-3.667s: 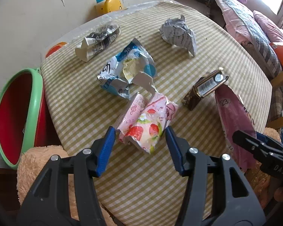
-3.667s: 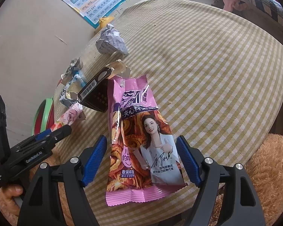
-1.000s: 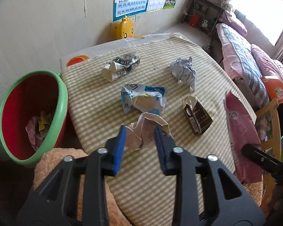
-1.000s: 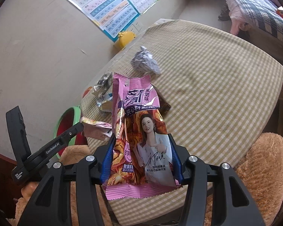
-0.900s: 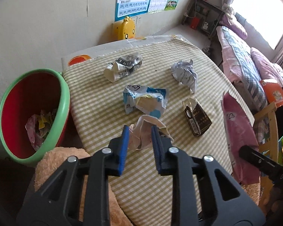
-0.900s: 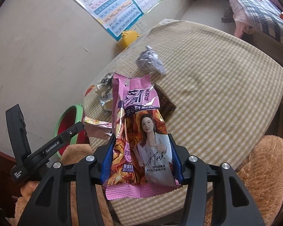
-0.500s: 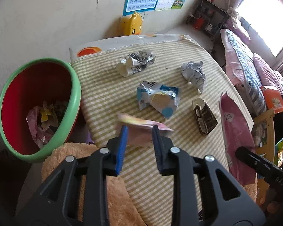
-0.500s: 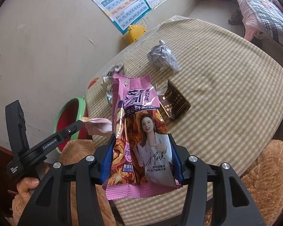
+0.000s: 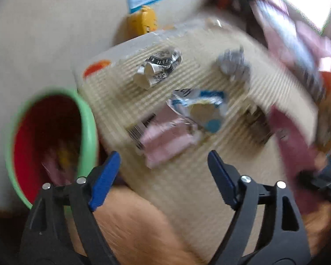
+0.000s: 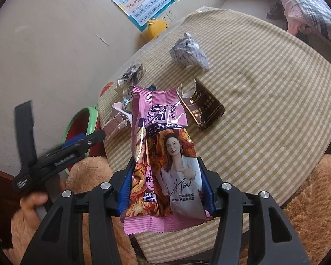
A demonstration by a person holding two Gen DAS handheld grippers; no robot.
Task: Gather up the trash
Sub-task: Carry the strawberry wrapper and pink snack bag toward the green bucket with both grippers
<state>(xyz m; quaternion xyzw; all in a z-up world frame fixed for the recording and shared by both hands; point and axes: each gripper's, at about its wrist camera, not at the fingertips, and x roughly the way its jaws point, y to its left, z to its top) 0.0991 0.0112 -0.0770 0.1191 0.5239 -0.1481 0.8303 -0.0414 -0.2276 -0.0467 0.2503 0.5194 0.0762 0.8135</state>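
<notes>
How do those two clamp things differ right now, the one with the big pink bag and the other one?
The right gripper is shut on the pink snack bag, pads pressing its sides; the left gripper stands open, its jaws having just been opening, gripping nothing. A small pink wrapper shows blurred beyond the left gripper, apart from its pads, while the bag sits sharp and upright in the right. Both have black frames and blue pads.

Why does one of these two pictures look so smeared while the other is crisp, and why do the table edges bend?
Left wrist view: motion blur smears the checked table, green-rimmed bin and pink wrapper; only the gripper stays fairly sharp. Right wrist view: crisp; print on the pink snack bag is legible. Both: the fisheye lens curves the table edge and darkens corners.
</notes>
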